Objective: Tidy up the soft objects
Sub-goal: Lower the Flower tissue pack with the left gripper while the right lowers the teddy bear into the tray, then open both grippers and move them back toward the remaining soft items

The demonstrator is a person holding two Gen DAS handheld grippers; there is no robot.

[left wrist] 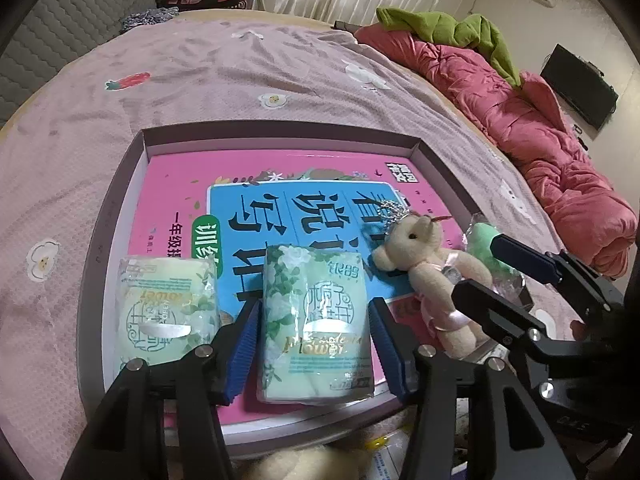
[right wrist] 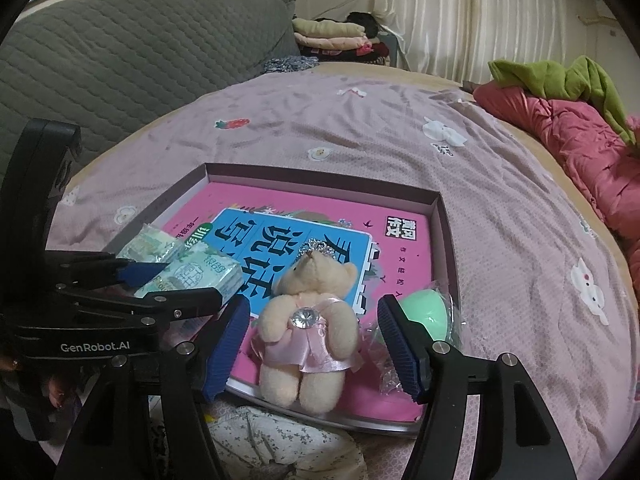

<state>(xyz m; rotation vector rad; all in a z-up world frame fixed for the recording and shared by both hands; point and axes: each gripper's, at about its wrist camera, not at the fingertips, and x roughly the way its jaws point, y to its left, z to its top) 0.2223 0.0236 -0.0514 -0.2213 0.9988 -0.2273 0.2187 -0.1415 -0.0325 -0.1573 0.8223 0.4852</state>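
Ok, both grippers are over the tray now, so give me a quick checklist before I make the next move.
1. Left gripper clear of the tissue pack: ok, pads stand apart from its sides.
2. Right gripper clear of the teddy bear: ok, open, not pressing.
3. Second tissue pack inside the tray: ok.
4. Green sponge fully settled in the tray: cannot tell, its wrapper sits against the right wall.
5. Grippers apart from each other: ok.
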